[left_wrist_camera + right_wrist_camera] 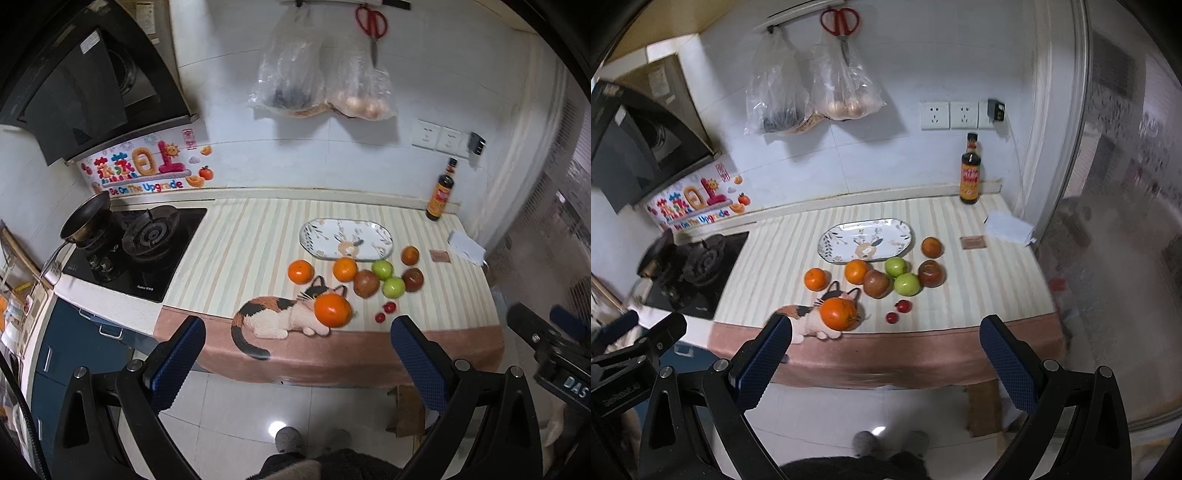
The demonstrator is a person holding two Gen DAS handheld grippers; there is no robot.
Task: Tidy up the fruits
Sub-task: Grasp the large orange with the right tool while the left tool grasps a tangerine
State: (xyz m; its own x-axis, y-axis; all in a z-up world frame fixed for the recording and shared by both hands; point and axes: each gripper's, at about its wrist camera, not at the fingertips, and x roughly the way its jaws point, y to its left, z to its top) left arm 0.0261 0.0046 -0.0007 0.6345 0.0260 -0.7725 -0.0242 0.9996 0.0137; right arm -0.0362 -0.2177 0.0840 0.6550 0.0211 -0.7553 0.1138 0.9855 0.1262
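- The left gripper (297, 354) is held in front of the counter edge, above the floor; its jaws are spread wide and nothing is gripped.
- The right gripper (884, 350) is likewise held off the counter edge, jaws wide apart, with nothing between them.
- A striped cloth (240, 236) (783, 254) with a printed cat is spread over the counter.
- An oval plate (317, 236) (834, 238) with a floral pattern is set towards the back of the cloth; no fruit is seen on it.
- A big orange (332, 309) (839, 314) is placed nearest the front edge, over the cat's head.
- Two small red fruits (385, 311) (898, 311) are found just to its right.
- Behind these, a cluster is formed just in front of the plate: two green apples (393, 287) (907, 283), side by side, a brownish-red fruit (366, 283) (876, 283) to their left and a dark red fruit (412, 279) (929, 273) to their right.
- A mandarin (345, 269) (856, 271) is set at the plate's front rim, another (300, 271) (816, 278) apart to the left, and a third (410, 255) (931, 247) beside the plate's right end.
- A dark sauce bottle (439, 195) (970, 177) is stood upright at the back by the wall.
- A gas hob (147, 236) (701, 266) is seen to the left of the cloth.
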